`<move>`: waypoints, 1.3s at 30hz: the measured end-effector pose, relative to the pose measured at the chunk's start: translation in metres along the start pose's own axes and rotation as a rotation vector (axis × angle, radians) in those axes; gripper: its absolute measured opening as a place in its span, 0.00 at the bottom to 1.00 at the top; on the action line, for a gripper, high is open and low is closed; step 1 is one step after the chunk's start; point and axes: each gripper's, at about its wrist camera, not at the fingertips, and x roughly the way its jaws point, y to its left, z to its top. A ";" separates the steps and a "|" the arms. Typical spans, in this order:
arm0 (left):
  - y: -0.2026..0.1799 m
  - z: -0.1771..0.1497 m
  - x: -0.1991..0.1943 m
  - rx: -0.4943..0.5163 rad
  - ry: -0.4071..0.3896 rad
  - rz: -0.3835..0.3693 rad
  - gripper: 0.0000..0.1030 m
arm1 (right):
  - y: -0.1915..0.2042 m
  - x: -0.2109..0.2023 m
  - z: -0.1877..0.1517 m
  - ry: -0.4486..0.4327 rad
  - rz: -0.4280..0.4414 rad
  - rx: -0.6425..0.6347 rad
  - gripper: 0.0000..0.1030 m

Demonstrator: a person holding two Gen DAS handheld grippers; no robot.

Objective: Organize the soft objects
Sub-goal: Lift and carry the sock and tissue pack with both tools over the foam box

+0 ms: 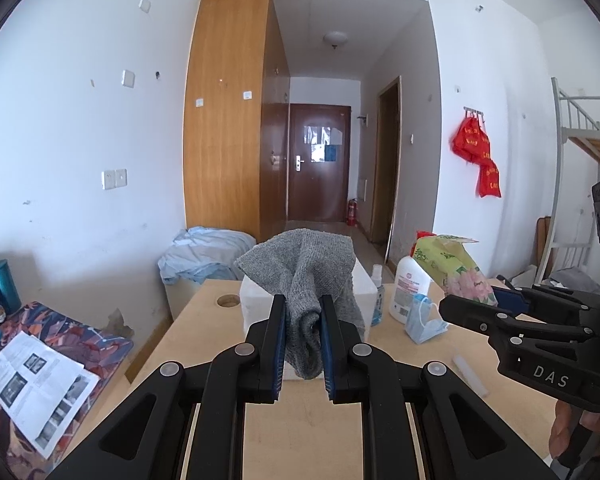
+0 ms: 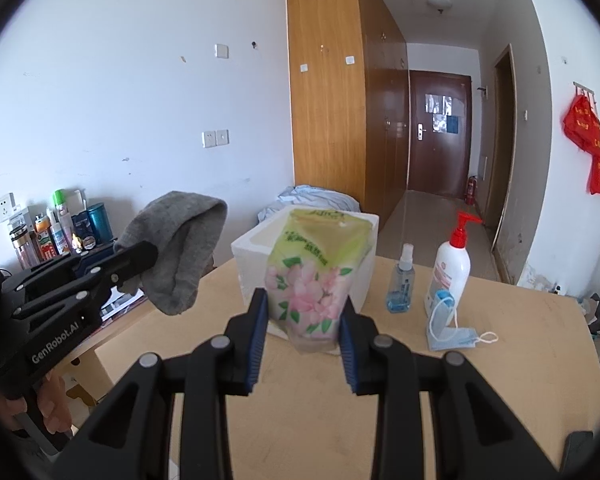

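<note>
Both tools hold soft things up over the bench, in front of a white foam box.

The left tool (image 1: 303, 316) is clamped on a grey knitted cloth (image 1: 304, 276), which bunches between its blue pads and drapes loosely above and below them, clear of the bench (image 1: 300, 432). The right tool (image 2: 303, 312) grips a soft pack of tissues (image 2: 312, 276), green at the top with pink flowers printed lower down, pinched at its lower sides and held upright off the bench. The white foam box (image 2: 256, 248) stands just behind both held things, its open top facing up. To the right of the box on the bench stand a small blue spray bottle (image 2: 401, 280) and a white pump bottle (image 2: 452, 268) with a red top, and blue face masks (image 2: 452, 330) lie in front of the pump bottle.
</note>
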 end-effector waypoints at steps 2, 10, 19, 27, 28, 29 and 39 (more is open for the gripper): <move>0.002 0.003 0.010 -0.002 0.008 -0.005 0.16 | -0.002 0.007 0.003 0.006 0.001 0.001 0.36; 0.011 0.020 0.045 -0.006 0.015 0.002 0.16 | -0.010 0.037 0.021 0.030 -0.002 -0.002 0.36; 0.019 0.030 0.081 -0.011 0.055 -0.002 0.16 | -0.011 0.066 0.038 0.062 0.006 -0.021 0.36; 0.024 0.039 0.107 -0.005 0.070 -0.008 0.16 | -0.013 0.089 0.047 0.082 0.008 -0.038 0.36; 0.024 0.040 0.110 -0.006 0.073 -0.011 0.16 | -0.014 0.092 0.049 0.085 0.007 -0.040 0.36; 0.025 0.041 0.114 -0.007 0.076 -0.011 0.16 | -0.014 0.095 0.050 0.087 0.007 -0.042 0.36; 0.033 0.047 0.161 -0.007 0.126 -0.023 0.16 | -0.018 0.132 0.060 0.127 0.025 -0.061 0.36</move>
